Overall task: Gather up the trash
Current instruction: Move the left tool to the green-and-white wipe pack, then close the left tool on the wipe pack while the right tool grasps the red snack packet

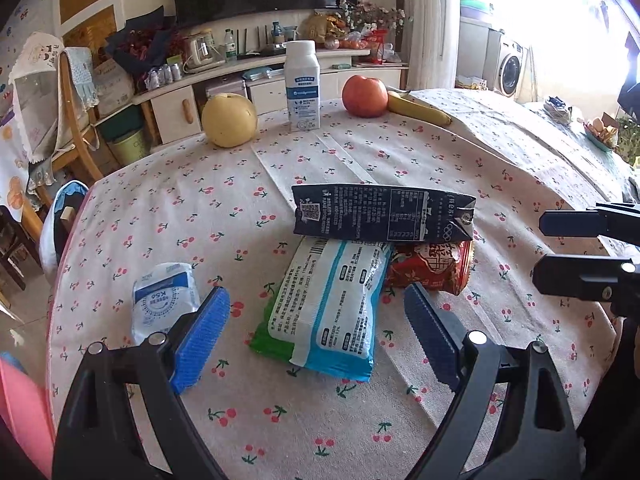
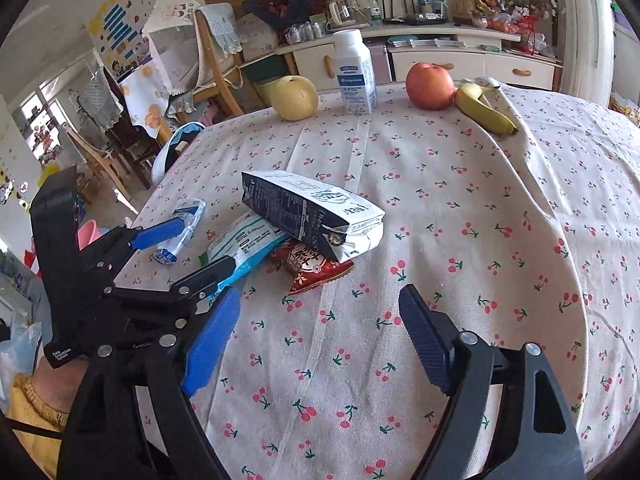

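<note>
A pile of trash lies mid-table. A dark milk carton on its side rests on a blue-and-white wrapper and a red snack packet. A small white-and-blue packet lies apart to the left. My left gripper is open, its fingers either side of the wrapper's near end, gripping nothing. My right gripper is open over bare cloth, right of and short of the pile.
At the far side of the cherry-print tablecloth stand a pear, a white bottle, an apple and a banana. The table's edge curves down the left, with wooden chairs and a pink object beyond.
</note>
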The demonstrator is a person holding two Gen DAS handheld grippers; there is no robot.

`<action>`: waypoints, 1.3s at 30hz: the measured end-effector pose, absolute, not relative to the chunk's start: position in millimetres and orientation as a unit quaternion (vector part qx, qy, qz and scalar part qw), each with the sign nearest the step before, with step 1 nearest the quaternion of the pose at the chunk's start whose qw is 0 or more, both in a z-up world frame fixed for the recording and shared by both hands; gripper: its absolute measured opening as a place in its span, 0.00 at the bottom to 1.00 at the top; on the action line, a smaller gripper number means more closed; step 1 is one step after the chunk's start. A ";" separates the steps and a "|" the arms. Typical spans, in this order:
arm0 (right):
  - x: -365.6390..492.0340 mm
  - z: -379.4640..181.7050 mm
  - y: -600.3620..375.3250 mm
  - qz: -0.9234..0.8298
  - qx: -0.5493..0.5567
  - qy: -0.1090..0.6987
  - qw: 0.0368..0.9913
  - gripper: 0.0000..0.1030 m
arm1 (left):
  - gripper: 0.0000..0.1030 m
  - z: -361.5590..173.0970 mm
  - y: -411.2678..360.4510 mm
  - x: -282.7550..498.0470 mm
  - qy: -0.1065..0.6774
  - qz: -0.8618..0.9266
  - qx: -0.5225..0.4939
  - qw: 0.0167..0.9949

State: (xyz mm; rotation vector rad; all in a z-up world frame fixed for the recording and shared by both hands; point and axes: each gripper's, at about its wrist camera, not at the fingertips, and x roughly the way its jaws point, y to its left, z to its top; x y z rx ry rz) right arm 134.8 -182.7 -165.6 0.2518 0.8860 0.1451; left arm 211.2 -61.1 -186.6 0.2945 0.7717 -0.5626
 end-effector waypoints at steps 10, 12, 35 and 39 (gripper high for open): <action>159.6 -183.4 -186.8 0.058 0.115 0.455 0.881 0.79 | 0.87 -212.1 -75.3 236.7 0.411 -0.276 0.158 0.854; 164.4 -185.9 -186.8 0.058 0.116 0.458 0.880 0.79 | 0.87 -209.1 -76.8 236.8 0.405 -0.279 0.156 0.857; 196.4 -206.3 -168.6 0.058 0.086 0.472 0.875 0.70 | 0.48 -205.7 -68.9 238.5 0.425 -0.268 0.115 0.857; 196.7 -208.1 -158.7 0.053 0.055 0.471 0.879 0.70 | 0.47 -204.3 -59.8 239.0 0.434 -0.256 0.100 0.858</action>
